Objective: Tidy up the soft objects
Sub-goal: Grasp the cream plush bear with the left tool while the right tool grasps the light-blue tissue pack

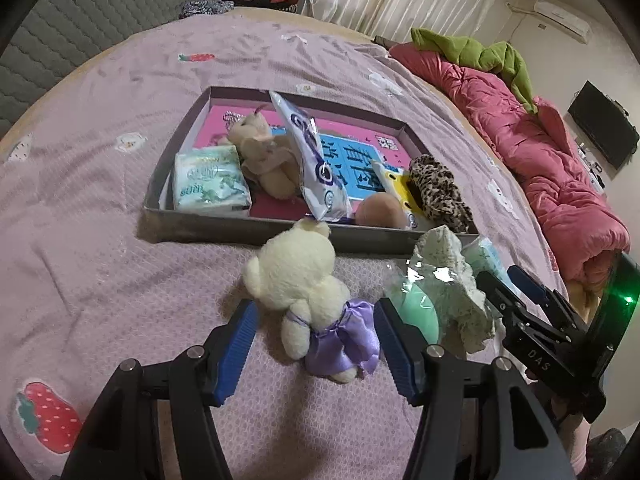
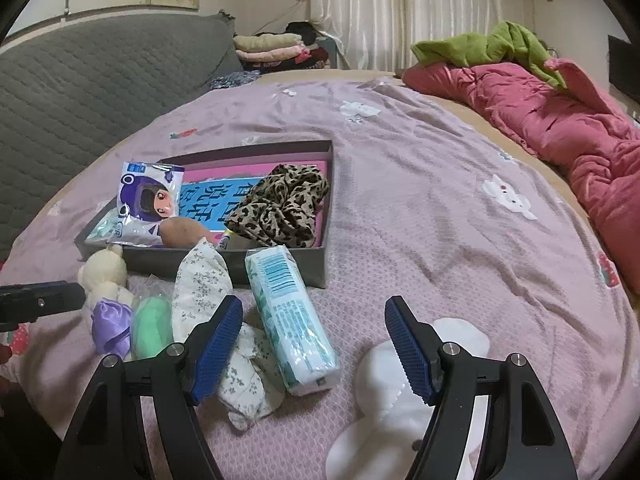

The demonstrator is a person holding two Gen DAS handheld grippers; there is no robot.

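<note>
Lying btwn wide left gripper (image 1: 316, 344) jaws: cream bear (image 1: 308, 296) (untouched); right gripper (image 2: 316, 344) jaws wide too.

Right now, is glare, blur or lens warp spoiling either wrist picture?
Left wrist view: sharp, but glare whitens the clear wrapper over the green sponge, and a green light flares at the right edge. Right wrist view: the white patch on the bedspread is washed out to plain white. Both views: fisheye bends the bed into a dome, and the corners are black.
</note>
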